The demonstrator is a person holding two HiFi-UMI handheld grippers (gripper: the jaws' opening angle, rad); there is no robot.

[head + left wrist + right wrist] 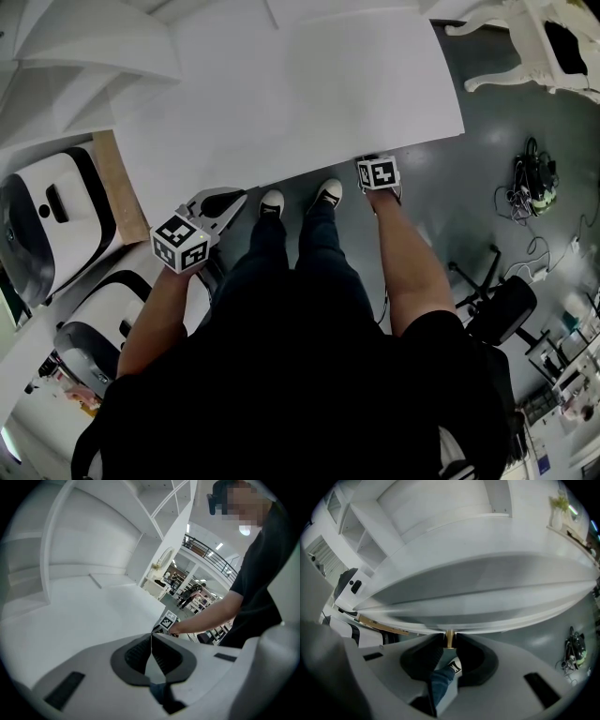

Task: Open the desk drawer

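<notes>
A white desk (281,94) fills the top of the head view, and I stand at its front edge. In the right gripper view the drawer front (487,592) curves across the frame, with a small gold knob (449,637) under its lower edge. My right gripper (449,645) points steeply down at that edge, its black pads against both sides of the knob. In the head view only its marker cube (378,172) shows there. My left gripper (230,202) hangs off the desk's left front corner, its fingertips (151,637) closed together on nothing.
Two white and black padded seats (56,220) (103,328) stand at the left, beside a wooden panel (117,187). A white ornate chair (534,47) stands at the top right. Cables (532,187) lie on the grey floor, and a black chair base (497,300) is at my right.
</notes>
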